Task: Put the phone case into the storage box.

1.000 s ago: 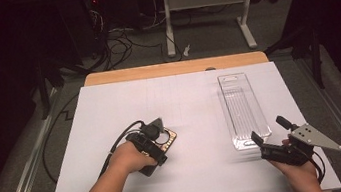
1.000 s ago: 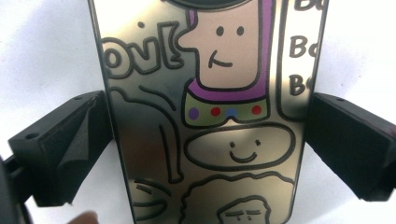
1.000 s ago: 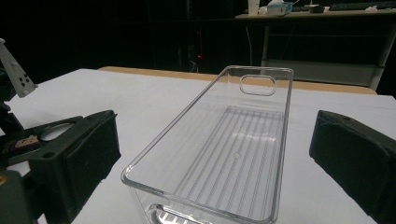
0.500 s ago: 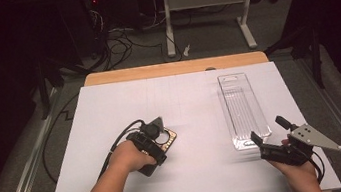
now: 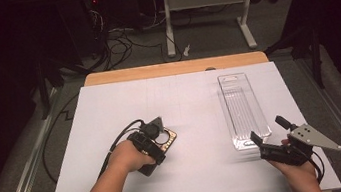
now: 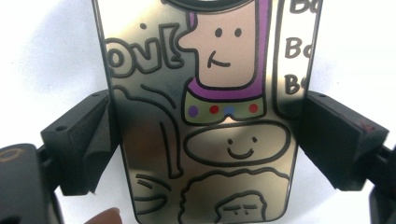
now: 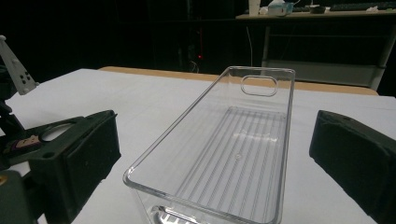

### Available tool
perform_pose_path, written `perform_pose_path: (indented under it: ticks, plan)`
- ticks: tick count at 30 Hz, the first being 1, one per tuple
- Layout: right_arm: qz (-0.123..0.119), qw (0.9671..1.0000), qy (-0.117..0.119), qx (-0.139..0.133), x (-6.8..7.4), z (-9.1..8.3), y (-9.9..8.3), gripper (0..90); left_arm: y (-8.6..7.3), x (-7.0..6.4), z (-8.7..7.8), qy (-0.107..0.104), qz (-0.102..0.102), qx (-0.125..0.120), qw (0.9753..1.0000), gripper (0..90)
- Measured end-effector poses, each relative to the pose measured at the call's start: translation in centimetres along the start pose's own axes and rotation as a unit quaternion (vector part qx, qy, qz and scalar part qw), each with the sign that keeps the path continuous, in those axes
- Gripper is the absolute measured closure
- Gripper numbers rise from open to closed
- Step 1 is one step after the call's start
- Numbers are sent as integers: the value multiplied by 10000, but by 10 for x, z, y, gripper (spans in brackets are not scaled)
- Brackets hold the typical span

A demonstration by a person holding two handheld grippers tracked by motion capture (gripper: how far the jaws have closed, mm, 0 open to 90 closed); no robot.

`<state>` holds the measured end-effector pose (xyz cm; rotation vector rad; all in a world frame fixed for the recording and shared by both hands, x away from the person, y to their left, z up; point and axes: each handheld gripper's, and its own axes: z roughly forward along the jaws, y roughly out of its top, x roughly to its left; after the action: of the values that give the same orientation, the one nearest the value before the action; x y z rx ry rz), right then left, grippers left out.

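The left gripper [image 5: 157, 139] rests on the white table [image 5: 189, 103], left of the clear plastic tray [image 5: 242, 108] and well apart from it. A phone case [image 6: 205, 116] printed with cartoon figures lies flat between its jaws; both black pads [image 6: 100, 140] appear to touch the case's long edges, pinching it. The right gripper [image 5: 270, 137] sits at the tray's near end, jaws spread wide to either side of the near rim, touching nothing. The tray lies lengthwise, running away from the person.
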<state>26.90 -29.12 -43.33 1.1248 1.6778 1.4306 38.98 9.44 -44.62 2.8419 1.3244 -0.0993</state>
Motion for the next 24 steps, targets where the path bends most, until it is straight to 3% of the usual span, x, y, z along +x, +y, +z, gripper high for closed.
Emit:
perform_pose_path:
  ticks: [24]
  plan:
    - [21,10000,-4,9,-1,0,0,23,-2,0,0,-5,45,-74,10000,124]
